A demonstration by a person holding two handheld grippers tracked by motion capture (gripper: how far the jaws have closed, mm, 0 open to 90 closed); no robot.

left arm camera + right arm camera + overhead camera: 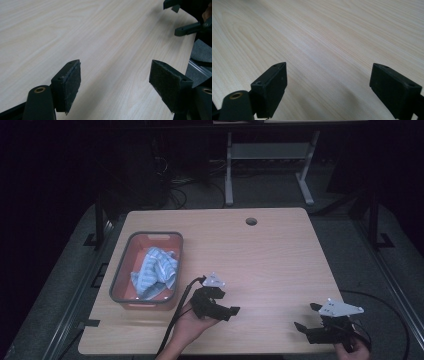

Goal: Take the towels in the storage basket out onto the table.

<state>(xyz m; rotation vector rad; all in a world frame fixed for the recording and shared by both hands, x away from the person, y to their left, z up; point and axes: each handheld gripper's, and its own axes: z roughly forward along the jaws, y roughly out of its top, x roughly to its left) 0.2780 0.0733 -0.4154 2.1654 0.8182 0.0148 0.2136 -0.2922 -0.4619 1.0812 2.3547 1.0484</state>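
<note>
The right hand (pixel 354 347) is cut off by the bottom edge of the high view. Part of the bin's (pixel 120 275) floor is hidden under the cloth (pixel 156 271). The room behind the table (pixel 280 255) is lost in darkness.

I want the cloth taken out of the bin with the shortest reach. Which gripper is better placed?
Probably the left. The left gripper sits just beside the red bin that holds the blue cloth, jaws open and empty. The right gripper is open too, but at the table's far corner.
</note>
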